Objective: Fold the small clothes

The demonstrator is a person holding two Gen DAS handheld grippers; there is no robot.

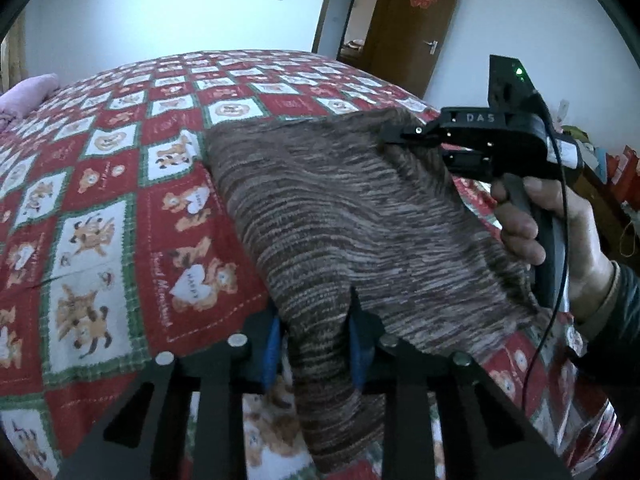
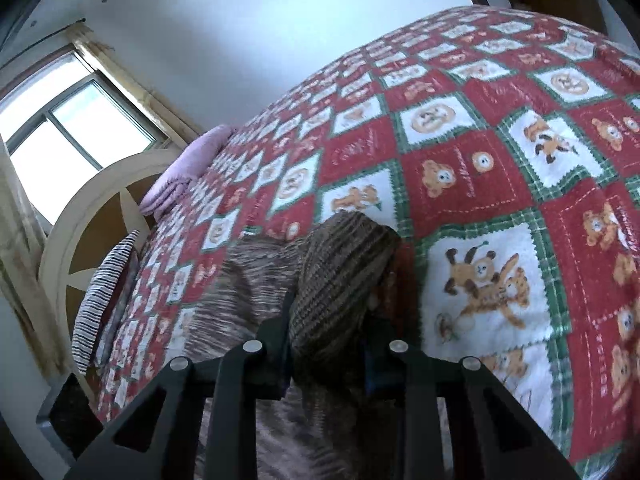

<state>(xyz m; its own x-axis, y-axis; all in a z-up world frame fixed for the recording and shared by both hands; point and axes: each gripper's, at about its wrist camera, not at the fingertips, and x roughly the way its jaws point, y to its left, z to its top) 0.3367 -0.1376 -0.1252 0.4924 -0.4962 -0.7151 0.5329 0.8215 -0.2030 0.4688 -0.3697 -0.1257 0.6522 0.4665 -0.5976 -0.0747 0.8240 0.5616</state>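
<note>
A brown striped knit garment (image 1: 340, 216) hangs stretched above the red patchwork bedspread (image 1: 120, 184). My left gripper (image 1: 316, 344) is shut on its near edge, and the cloth drapes down between the blue pads. My right gripper (image 1: 396, 134) shows in the left wrist view, held by a hand, shut on the garment's far corner. In the right wrist view the right gripper (image 2: 326, 356) pinches a bunched fold of the same knit garment (image 2: 344, 268), with the rest blurred below and to the left.
The bedspread (image 2: 480, 184) covers a wide bed. A pink folded cloth (image 2: 188, 164) and a striped pillow (image 2: 104, 304) lie at the headboard end by a window. A brown door (image 1: 412, 28) stands open beyond the bed. Clutter sits at the right edge of the left wrist view.
</note>
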